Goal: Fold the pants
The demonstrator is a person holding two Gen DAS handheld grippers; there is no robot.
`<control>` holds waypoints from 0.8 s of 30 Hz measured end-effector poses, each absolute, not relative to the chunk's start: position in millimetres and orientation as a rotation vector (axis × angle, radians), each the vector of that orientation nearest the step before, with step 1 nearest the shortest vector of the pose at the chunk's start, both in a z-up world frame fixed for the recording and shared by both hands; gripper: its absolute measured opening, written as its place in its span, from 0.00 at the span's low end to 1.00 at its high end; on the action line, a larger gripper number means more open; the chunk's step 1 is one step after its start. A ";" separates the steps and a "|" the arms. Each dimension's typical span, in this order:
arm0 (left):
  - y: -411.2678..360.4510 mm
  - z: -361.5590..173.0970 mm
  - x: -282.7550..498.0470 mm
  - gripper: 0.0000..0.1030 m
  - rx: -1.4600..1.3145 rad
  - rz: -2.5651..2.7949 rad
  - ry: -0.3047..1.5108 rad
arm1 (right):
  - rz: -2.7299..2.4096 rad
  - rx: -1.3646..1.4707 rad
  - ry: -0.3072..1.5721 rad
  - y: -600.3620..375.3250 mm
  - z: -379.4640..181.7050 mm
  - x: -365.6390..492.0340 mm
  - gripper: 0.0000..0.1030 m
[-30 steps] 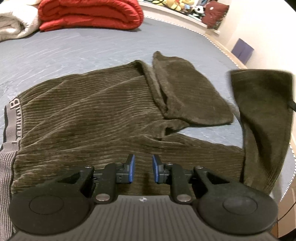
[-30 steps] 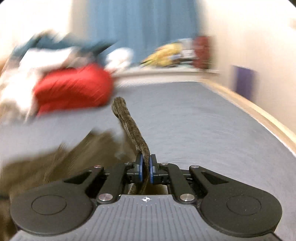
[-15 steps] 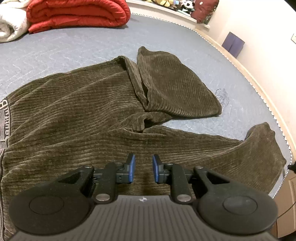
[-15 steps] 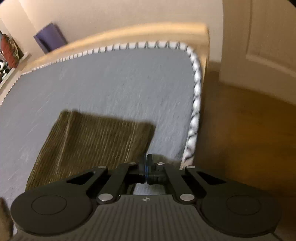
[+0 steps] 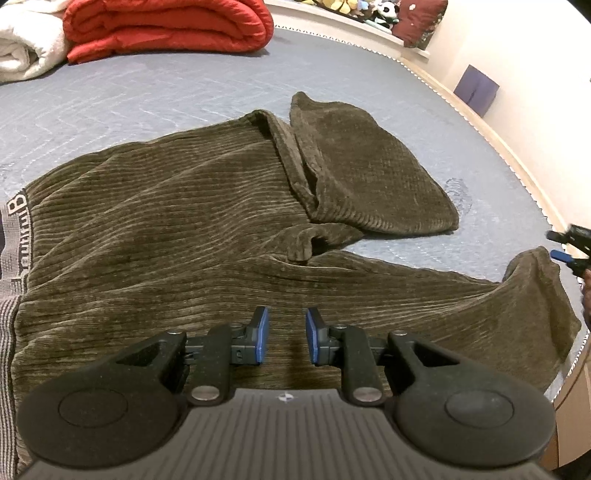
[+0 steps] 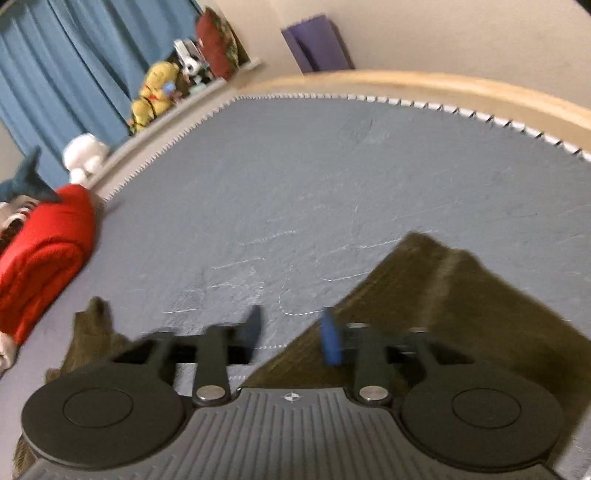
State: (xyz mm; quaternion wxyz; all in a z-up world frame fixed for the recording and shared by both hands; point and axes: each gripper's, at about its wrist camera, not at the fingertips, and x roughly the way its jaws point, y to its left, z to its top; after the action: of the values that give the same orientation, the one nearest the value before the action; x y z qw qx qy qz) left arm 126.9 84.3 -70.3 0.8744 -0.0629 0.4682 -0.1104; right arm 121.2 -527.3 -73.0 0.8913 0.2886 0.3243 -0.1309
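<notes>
Dark olive corduroy pants (image 5: 166, 221) lie spread on the grey bed, waistband at the left. The far leg is folded back on itself (image 5: 365, 173). The near leg runs right to its cuff (image 5: 535, 295) near the bed corner. My left gripper (image 5: 283, 338) is open and empty just above the near leg. My right gripper (image 6: 291, 334) is open and empty above the near leg's cuff (image 6: 443, 314); it also shows at the right edge of the left wrist view (image 5: 570, 245).
A folded red blanket (image 5: 166, 26) and a white blanket (image 5: 26, 55) lie at the far end of the bed. Stuffed toys (image 6: 157, 92) sit on a ledge by blue curtains. The bed's wooden edge (image 6: 443, 83) runs along the right.
My right gripper laid the near leg out to the right, opened and let go of the cuff, then swung back toward the bed. My left gripper stayed open over the near leg.
</notes>
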 end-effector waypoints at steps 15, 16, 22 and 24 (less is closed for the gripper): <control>103.3 -73.7 134.6 0.23 -0.124 -0.210 0.956 | -0.714 0.538 0.690 -523.9 -93.4 181.6 0.03; 102.3 -73.0 133.8 0.23 -0.122 -0.222 0.954 | -0.728 0.549 0.642 -527.6 -84.7 179.1 0.04; 93.9 -71.5 129.2 0.23 -0.104 -0.279 0.956 | -0.632 0.685 0.721 -562.5 -115.2 175.0 0.33; 91.5 -72.4 127.3 0.23 -0.093 -0.289 0.961 | -0.598 0.688 0.678 -571.5 -111.1 160.3 0.44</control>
State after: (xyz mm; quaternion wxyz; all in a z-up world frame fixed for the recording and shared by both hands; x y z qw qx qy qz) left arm 127.3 91.5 -72.4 0.8756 -0.0444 0.4606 -0.1385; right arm 160.3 -571.5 -111.1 0.8429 0.3259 0.3211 -0.2830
